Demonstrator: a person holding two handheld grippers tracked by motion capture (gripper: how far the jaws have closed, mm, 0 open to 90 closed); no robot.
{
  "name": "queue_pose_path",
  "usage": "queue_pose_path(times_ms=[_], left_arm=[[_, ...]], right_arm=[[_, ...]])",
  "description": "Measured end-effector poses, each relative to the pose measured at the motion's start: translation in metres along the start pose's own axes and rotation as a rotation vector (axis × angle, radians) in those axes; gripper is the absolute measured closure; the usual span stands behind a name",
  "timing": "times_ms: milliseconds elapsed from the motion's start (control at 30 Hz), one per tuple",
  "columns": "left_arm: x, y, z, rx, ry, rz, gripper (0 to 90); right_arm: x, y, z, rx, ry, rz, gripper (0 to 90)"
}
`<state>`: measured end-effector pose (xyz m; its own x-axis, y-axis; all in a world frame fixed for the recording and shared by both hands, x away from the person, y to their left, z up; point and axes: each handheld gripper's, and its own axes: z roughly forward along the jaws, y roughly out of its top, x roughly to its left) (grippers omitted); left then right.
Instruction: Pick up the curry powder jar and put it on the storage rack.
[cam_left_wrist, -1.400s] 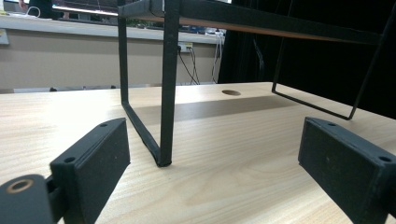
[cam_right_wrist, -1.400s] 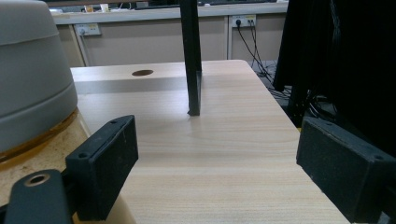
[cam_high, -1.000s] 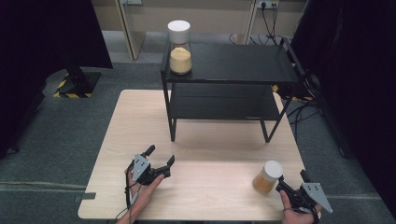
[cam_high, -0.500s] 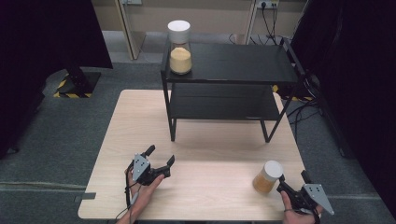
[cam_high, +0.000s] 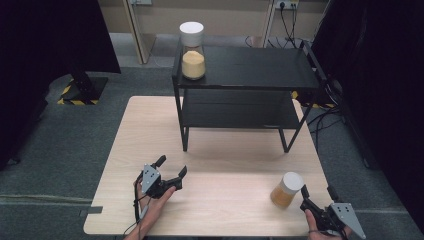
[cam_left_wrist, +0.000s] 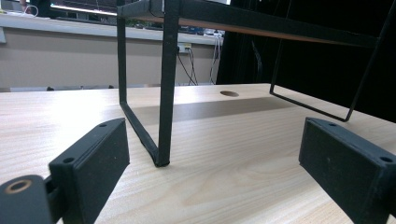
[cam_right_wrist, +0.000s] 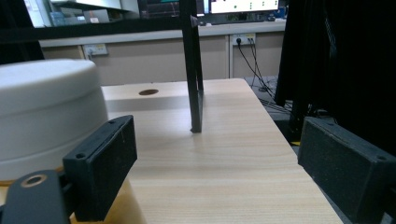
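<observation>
Wooden table (cam_high: 220, 200) carries everything; pale top, w/ a round cable hole (cam_left_wrist: 229, 94) showing in the left gripper view past the rack's legs. Black two-tier metal rack (cam_high: 250, 90) stands at the table's far edge, roughly centred, its thin legs on the wood. On the rack's top shelf, at its far-left corner, a tall clear jar (cam_high: 192, 51) w/ white lid, upright, about half full of yellow-orange grains.

Near the table's front-right corner: a second, smaller jar (cam_high: 286, 190), white lid, amber contents, tilted a little, standing on the wood. In the right gripper view its white lid (cam_right_wrist: 46, 112) looms big at the left, just beyond the left-hand jaw, outside the gap, not between the pads.

Right gripper (cam_high: 317, 196) sits at the front-right corner, held in a hand (cam_high: 320, 227) coming in from the front edge, grey three-cornered plate on top. Jaws spread wide, nothing between them; jar just beside the tips, can't tell if touching.

Left gripper (cam_high: 172, 167) is near the front edge, left of centre, held in the other hand (cam_high: 155, 200), cable trailing back off the edge. Jaws spread wide too, bare wood between them, pointing twd the rack's front-left leg (cam_left_wrist: 166, 93), well apart from both jars.
</observation>
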<state>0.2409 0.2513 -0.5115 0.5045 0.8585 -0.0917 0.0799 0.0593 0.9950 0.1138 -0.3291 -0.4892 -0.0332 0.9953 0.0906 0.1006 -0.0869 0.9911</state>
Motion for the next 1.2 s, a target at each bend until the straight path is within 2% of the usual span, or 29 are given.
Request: queue_pose_path(times_ms=[300,633,933,1200], left_arm=[[0.0,0.0,0.0,-0.002,-0.001,0.0,7.9],[0.001,-0.001,-0.001,-0.005,0.0,-0.009,7.8],[0.001,-0.001,-0.001,-0.004,0.0,-0.009,7.7],[0.001,0.0,-0.001,-0.002,-0.001,-0.011,7.5]], right_arm=[[0.001,0.005,-0.005,-0.009,0.046,-0.04,12.1],[0.003,0.006,-0.019,-0.01,0.046,-0.053,12.1],[0.008,0.004,-0.031,-0.012,0.079,-0.068,12.1],[0.017,0.008,-0.025,-0.017,0.125,-0.098,12.1]])
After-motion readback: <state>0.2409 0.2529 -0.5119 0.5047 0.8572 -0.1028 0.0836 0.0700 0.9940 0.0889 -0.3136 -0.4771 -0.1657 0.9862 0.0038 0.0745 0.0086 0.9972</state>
